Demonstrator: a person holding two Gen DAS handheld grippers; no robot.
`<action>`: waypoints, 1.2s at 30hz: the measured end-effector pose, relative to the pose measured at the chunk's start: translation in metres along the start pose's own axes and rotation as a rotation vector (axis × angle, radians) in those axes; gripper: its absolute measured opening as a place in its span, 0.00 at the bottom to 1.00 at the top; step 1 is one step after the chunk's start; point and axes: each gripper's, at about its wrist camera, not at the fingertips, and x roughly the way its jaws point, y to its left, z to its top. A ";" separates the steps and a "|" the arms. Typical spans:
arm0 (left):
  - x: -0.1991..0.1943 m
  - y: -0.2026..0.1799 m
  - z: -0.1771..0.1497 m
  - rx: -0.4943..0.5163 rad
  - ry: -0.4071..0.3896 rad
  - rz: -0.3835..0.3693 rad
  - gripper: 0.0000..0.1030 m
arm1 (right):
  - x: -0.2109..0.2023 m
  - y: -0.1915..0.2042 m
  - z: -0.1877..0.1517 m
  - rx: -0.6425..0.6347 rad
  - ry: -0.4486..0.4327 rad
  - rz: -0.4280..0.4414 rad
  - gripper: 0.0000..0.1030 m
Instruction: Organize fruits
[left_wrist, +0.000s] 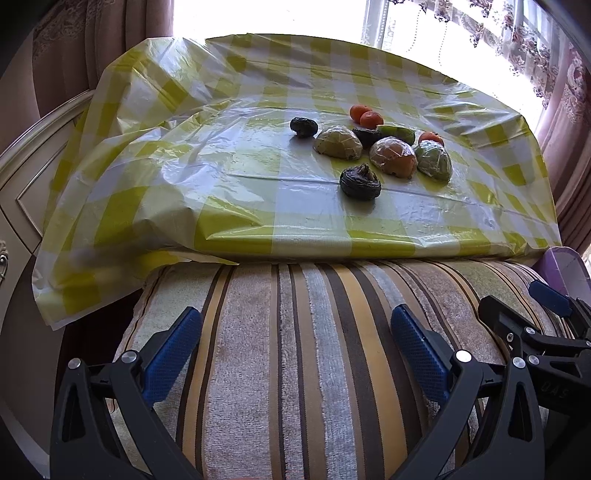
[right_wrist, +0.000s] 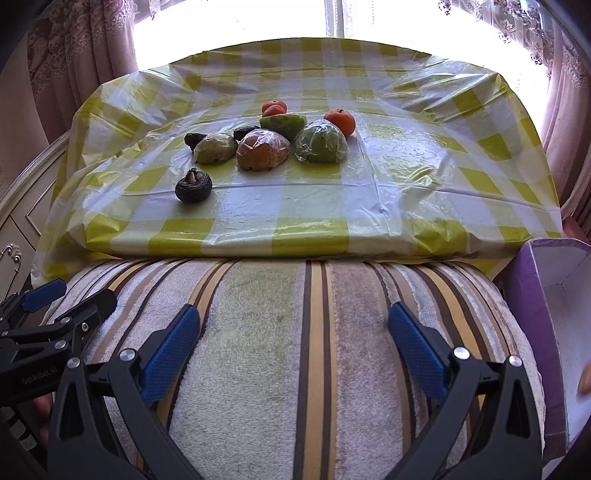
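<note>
A cluster of fruit lies on the table under a yellow-checked plastic cloth (left_wrist: 240, 192). In the left wrist view I see tangerines (left_wrist: 365, 115), a plastic-wrapped green half (left_wrist: 338, 143), a wrapped orange-brown half (left_wrist: 393, 157), another wrapped green half (left_wrist: 434, 160) and dark wrinkled fruits (left_wrist: 360, 182). The right wrist view shows the same fruit: a tangerine (right_wrist: 340, 122), wrapped halves (right_wrist: 262, 149) (right_wrist: 320, 144), a cut green piece (right_wrist: 283, 123), a dark fruit (right_wrist: 193, 185). My left gripper (left_wrist: 295, 343) and right gripper (right_wrist: 294, 341) are both open, empty, over a striped cushion well short of the fruit.
A striped sofa cushion (right_wrist: 295, 332) lies between the grippers and the table edge. A purple box (right_wrist: 546, 314) with a white inside stands at the right. A cream cabinet (left_wrist: 22, 192) is on the left. Curtains and a bright window are behind the table.
</note>
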 end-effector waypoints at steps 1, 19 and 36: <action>0.000 -0.002 0.000 0.004 0.002 0.007 0.96 | 0.000 -0.001 0.000 0.000 0.001 -0.002 0.99; 0.002 -0.010 -0.001 0.021 0.002 0.051 0.96 | 0.001 -0.003 -0.004 -0.003 -0.019 -0.015 0.99; 0.001 -0.011 -0.001 0.026 -0.002 0.060 0.96 | 0.002 -0.006 -0.003 0.009 -0.021 0.000 0.99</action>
